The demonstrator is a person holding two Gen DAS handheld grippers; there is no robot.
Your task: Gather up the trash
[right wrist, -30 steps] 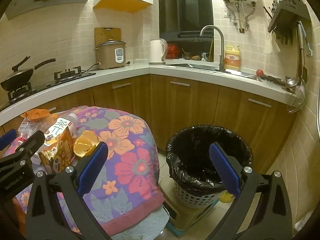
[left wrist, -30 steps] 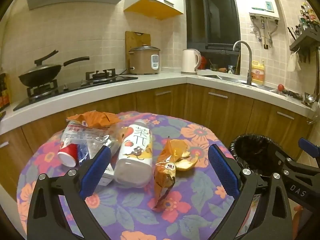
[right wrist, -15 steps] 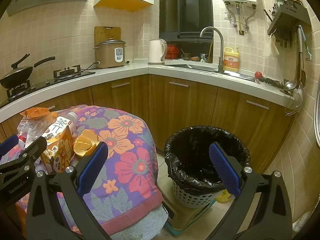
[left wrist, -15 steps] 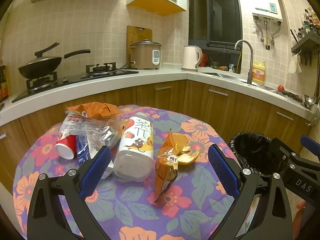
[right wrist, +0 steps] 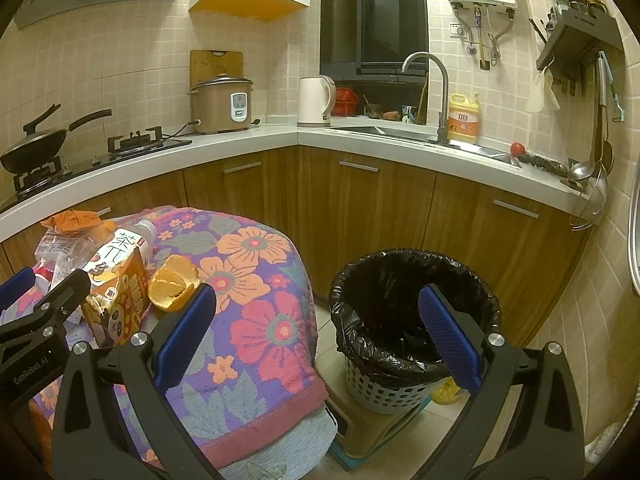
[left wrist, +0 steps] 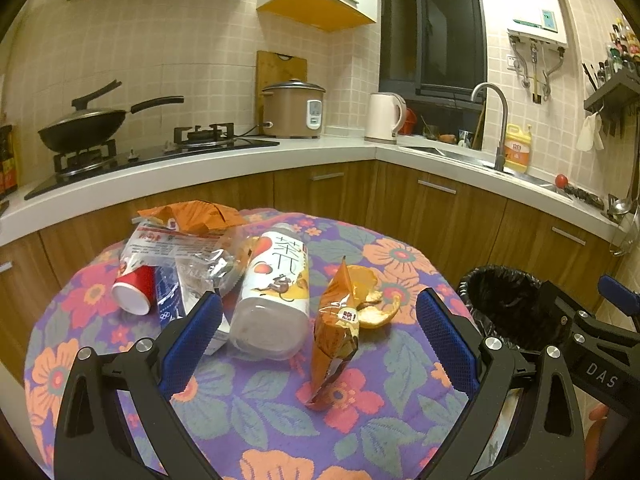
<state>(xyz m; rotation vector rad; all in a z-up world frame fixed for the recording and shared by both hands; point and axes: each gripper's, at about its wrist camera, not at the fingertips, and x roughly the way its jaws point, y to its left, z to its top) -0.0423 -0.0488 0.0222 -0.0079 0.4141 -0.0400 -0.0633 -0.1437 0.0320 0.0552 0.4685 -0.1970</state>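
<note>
Trash lies on a round table with a floral cloth (left wrist: 256,412): a plastic tea bottle (left wrist: 276,284) on its side, an orange snack wrapper (left wrist: 334,332), orange peel (left wrist: 372,300), a red paper cup (left wrist: 134,288), clear plastic bags (left wrist: 184,248) and an orange bag (left wrist: 192,212). My left gripper (left wrist: 318,336) hovers open over the table's near side, with the bottle and wrapper between its fingers' line of sight. My right gripper (right wrist: 316,328) is open, off the table's right edge, facing the black-lined trash bin (right wrist: 412,312). Nothing is held.
The bin sits in a white basket (right wrist: 384,388) on a low stool on the floor, right of the table. Wooden cabinets (right wrist: 360,208) and a white counter (left wrist: 224,164) curve behind, with a wok (left wrist: 80,124), rice cooker (left wrist: 294,110), kettle (left wrist: 384,118) and sink tap (right wrist: 436,92).
The left wrist view has risen and drawn back a little, so the table and trash sit lower and more in view. The right gripper has barely shifted. Both stay open.
</note>
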